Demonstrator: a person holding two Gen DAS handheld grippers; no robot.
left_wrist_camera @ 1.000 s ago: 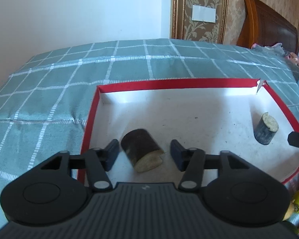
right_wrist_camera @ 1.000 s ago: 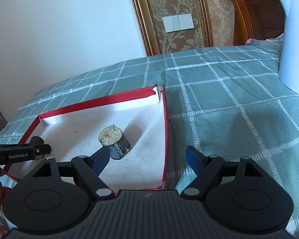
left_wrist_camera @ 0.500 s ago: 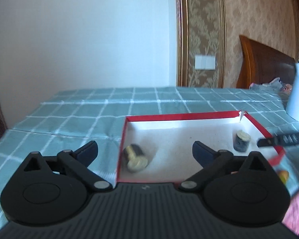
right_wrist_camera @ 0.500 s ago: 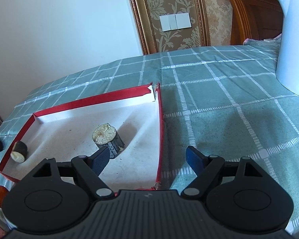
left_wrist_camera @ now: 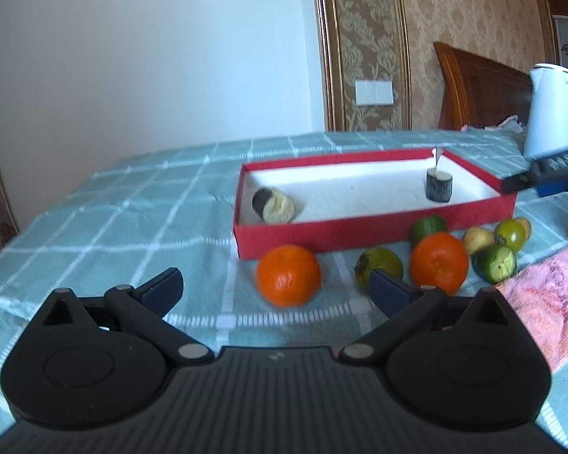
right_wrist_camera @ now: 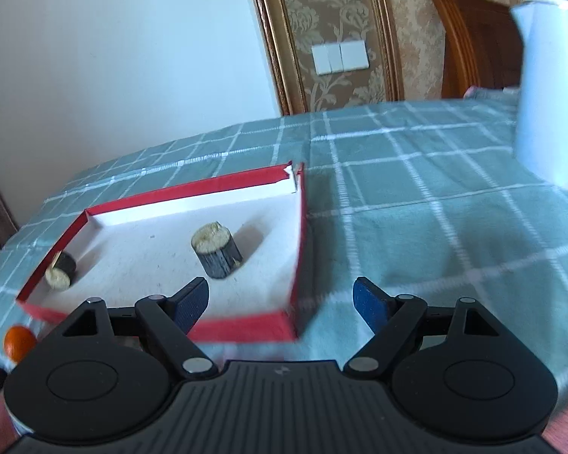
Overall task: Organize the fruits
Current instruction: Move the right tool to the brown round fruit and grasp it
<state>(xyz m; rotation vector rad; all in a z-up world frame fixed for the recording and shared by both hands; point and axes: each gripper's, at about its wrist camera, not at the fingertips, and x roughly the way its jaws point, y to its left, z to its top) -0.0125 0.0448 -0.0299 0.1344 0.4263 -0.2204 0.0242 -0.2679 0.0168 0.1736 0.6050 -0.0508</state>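
A red box with a white inside (left_wrist_camera: 375, 227) rests on the checked cloth. It holds two dark stubs with pale cut ends: one lies on its side (left_wrist_camera: 272, 206) at the left, the other stands upright (left_wrist_camera: 438, 186) at the right. In front of the box lie two oranges (left_wrist_camera: 287, 275) (left_wrist_camera: 439, 261) and several green and yellow fruits (left_wrist_camera: 496, 261). My left gripper (left_wrist_camera: 274, 283) hovers short of the nearer orange, jaws opening wide, gripping nothing. My right gripper (right_wrist_camera: 280, 291) stands open over the box's near right corner (right_wrist_camera: 291, 317), with the upright stub (right_wrist_camera: 217, 251) ahead of it.
A white kettle (left_wrist_camera: 553, 117) stands right of the box and looms close in the right wrist view (right_wrist_camera: 549, 94). A pink cloth (left_wrist_camera: 541, 302) lies at the near right. One finger of the right gripper (left_wrist_camera: 537, 178) reaches in over the box's right end.
My left gripper let go of the lying stub, opened wide and drew back out of the box, bringing the fruits into view. My right gripper shifted a little, staying open.
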